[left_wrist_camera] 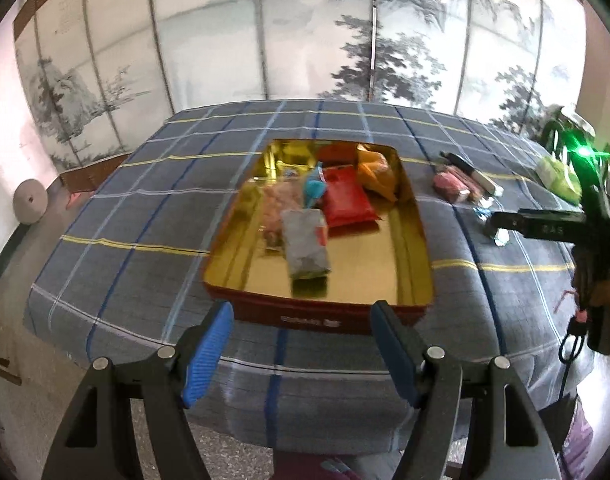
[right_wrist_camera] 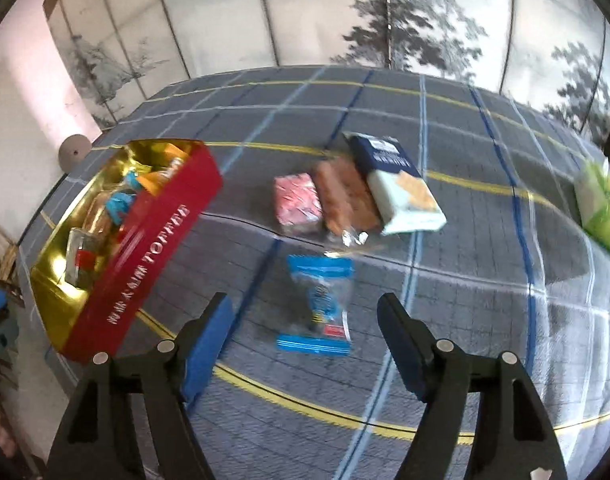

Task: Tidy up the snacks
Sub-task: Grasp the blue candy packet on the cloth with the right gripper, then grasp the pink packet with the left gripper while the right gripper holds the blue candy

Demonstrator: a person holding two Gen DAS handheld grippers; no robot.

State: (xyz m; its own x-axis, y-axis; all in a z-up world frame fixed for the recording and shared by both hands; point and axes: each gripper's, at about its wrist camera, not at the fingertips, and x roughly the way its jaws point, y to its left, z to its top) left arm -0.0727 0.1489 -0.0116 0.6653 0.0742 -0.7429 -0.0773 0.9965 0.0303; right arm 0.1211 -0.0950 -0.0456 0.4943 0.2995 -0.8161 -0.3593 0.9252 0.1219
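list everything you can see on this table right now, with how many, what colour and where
tin: 1, red outside, gold inside, table's left part, holding several snack packets
blue-and-clear packet: 1, on the cloth just ahead of the right claw
pink packet: 1, mid-table
brown bar: 1, beside the pink packet
navy-and-white cracker pack: 1, right of the brown bar
green packet: 1, far right edge
tablecloth: 1, grey plaid, covering the table
left claw: open, empty, facing the tin
right claw: open, empty
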